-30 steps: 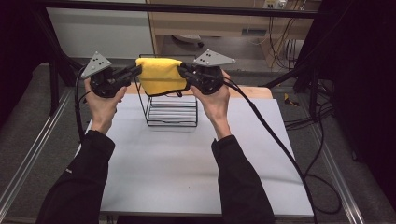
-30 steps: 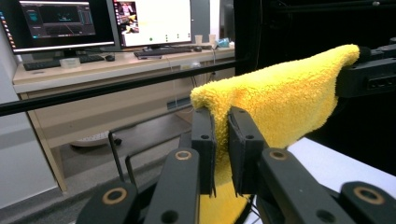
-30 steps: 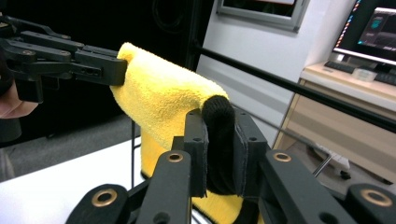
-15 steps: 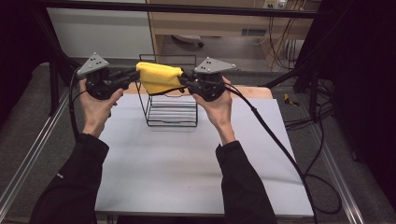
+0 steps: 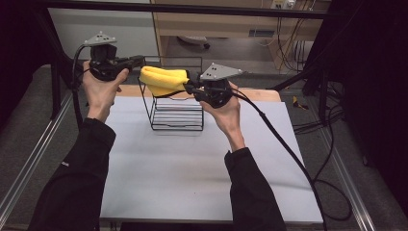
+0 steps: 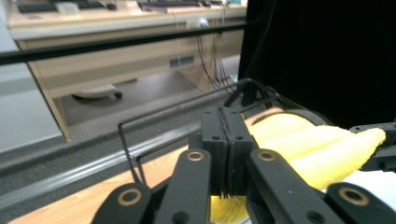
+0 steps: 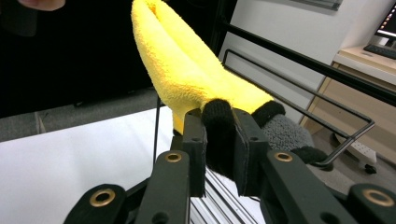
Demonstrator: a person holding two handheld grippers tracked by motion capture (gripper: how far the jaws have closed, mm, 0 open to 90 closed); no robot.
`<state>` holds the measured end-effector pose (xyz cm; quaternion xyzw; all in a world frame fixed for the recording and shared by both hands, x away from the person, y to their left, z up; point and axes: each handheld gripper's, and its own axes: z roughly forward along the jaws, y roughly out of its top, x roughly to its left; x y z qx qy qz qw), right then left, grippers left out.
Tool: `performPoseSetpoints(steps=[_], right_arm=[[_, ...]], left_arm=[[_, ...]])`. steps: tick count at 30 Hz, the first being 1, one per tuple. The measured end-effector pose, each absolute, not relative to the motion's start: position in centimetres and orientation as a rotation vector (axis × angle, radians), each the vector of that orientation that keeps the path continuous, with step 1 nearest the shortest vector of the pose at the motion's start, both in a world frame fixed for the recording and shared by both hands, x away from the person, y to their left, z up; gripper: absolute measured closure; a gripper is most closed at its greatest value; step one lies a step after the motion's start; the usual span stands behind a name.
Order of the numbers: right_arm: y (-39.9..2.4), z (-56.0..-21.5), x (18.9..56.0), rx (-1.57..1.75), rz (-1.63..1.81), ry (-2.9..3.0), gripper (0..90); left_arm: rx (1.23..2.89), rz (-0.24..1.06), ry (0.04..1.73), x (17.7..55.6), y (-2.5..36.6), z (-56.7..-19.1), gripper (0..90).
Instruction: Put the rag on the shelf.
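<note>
- The wire basket (image 5: 176, 111) stands on the white table (image 5: 202, 168), near its far edge. It is a black frame with thin bars, and the inside looks bare in the high view.
- The yellow cloth (image 5: 163, 80) is above the basket's top rim, not inside it. It is folded into a long roll with a black and grey edge (this edge shows in the right gripper view).
- The right gripper (image 5: 193, 89) pinches the dark end of the cloth; its two jaws press on the fabric from both sides, and the yellow part hangs out toward the left.
- The left gripper (image 5: 139, 59) is up and to the left of the basket, just beside the free end of the cloth. Its jaws have just been closing and now they are pressed together with nothing between them, as the left gripper view shows.
- Behind the table there is a wooden desk (image 5: 226, 24) with cables.
</note>
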<state>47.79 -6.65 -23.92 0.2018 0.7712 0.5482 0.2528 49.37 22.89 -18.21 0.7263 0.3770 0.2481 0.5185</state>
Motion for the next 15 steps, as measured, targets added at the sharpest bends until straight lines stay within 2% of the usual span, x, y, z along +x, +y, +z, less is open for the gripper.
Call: performPoseSetpoints(steps=[9, 15], right_arm=[[-6.8, -24.4, 47.7, 0.552, 1.471, 2.132, 72.0], [-6.9, -24.1, 47.3, 0.570, 1.508, 2.124, 55.1]], left_arm=[[1.807, 0.530, 0.857, 48.9, 22.6, -20.9, 89.7], [1.838, 0.529, 0.841, 48.6, 22.8, -22.0, 89.8]])
